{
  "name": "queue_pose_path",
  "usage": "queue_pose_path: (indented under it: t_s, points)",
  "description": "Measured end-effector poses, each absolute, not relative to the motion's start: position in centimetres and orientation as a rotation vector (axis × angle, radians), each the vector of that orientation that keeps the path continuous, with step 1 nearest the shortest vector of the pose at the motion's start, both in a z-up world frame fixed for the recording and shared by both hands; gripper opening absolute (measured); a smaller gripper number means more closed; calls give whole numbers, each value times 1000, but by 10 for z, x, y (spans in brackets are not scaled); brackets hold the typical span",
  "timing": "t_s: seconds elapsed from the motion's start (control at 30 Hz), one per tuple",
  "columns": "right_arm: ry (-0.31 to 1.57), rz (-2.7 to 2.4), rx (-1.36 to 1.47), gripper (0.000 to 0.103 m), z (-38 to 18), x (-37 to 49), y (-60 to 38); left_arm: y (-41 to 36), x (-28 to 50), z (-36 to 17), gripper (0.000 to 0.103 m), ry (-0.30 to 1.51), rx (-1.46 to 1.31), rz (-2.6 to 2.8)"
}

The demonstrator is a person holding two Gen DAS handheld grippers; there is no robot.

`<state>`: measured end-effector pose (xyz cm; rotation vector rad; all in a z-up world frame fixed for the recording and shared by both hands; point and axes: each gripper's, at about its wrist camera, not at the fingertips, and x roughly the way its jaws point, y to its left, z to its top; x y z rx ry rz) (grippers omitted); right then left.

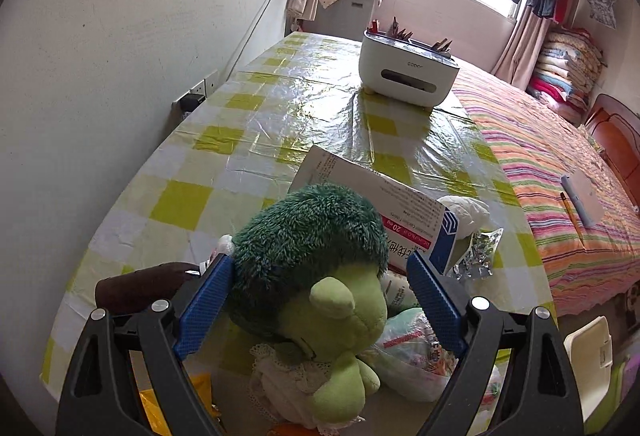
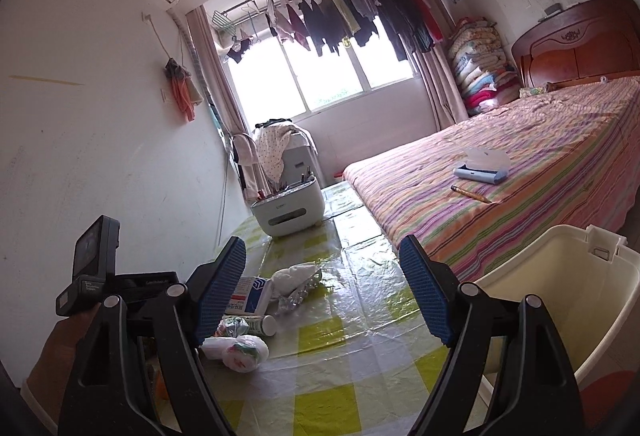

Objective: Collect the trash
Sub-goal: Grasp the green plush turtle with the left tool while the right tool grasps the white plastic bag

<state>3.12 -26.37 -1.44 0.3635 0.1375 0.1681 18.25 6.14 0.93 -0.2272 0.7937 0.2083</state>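
Daylight from the far window is falling across a counter (image 2: 352,376) covered in a glossy yellow-and-white checked plastic cloth, and you are standing at its near end with a striped bed (image 2: 520,171) running along one side.

Your left hand-held gripper (image 1: 320,296) is reaching over the counter with its blue pads on either side of a green plush toy with a dark shaggy mane (image 1: 316,264). One pad is lying against the fur, but you cannot tell whether it is clamping the toy or merely framing it. Your right hand-held gripper (image 2: 322,292) is hanging wide, holding nothing, with bare cloth between its pads.

Judging by what is lying about, you are barely into the job. Everything is clustered around the plush toy: a white, red and blue medicine carton (image 1: 400,211) behind it, a crumpled white tissue (image 1: 466,213) and a scrap of crinkled silver foil (image 1: 478,256) beside the carton, a small white bottle lying on its side (image 2: 262,324), and a knotted thin plastic bag with printed wrappers inside (image 2: 240,350) nearest you. A cream plastic bin (image 2: 560,308) is waiting just off the counter's edge, and what shows of its inside is looking empty. All of it is looking light, soft or crushable.
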Motion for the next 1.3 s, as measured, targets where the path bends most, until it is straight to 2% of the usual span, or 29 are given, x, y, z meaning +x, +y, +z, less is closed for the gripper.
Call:
queue_pose_path:
  t_s: [0.4,0.83,1.1,1.17,1.23,1.27,1.3]
  points:
    - [166,199,327,78,-14,37,-254,69,217,2,86,876,-110,244]
    - [495,606,-52,80,-34,93,-140,60,229,-2,86,891,32,174]
    - [582,563,-310,78,-58,113,-91,65,228,-1,72,875,9,158]
    - [605,557,-322,75,-61,119,-89,63,226,0,70,869,20,156]
    - [617,540,-316,60,-62,123,-92,60,225,0,68,862,40,153]
    - [636,531,-315,46,-64,125,-93,58,224,0,67,858,48,152]
    - [646,535,-305,40,-65,127,-94,57,224,0,66,855,52,151]
